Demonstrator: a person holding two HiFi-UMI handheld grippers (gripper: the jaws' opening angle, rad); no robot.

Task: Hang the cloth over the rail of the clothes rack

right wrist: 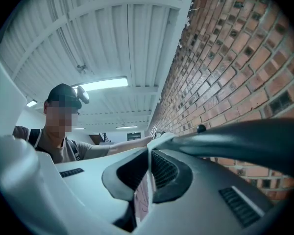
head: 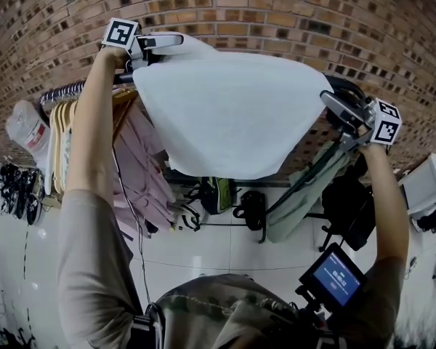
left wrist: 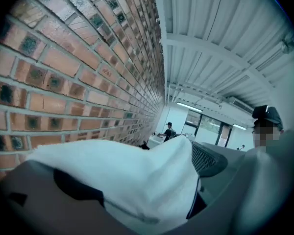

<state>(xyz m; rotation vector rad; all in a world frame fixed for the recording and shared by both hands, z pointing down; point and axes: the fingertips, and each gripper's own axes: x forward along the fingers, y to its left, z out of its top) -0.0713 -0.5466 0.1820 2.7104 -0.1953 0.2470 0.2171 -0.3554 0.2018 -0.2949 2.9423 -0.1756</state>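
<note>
A white cloth (head: 229,111) hangs spread between my two raised grippers, in front of the brick wall. My left gripper (head: 151,46) is shut on its upper left corner, and in the left gripper view the cloth (left wrist: 137,180) bunches over and between the jaws. At the cloth's right edge, lower down, my right gripper (head: 336,109) is shut on it; the right gripper view shows a thin fold of cloth (right wrist: 148,192) pinched between the pads. The rack's rail (head: 64,91) runs behind the cloth, which hides most of it. A dark bar (right wrist: 245,136) lies just right of the right gripper.
Wooden hangers (head: 62,122) and pink garments (head: 142,173) hang at the rack's left. A green garment (head: 305,195) and a black bag (head: 349,195) hang at its right. Shoes (head: 14,191) lie on the floor far left, a white box (head: 425,184) far right.
</note>
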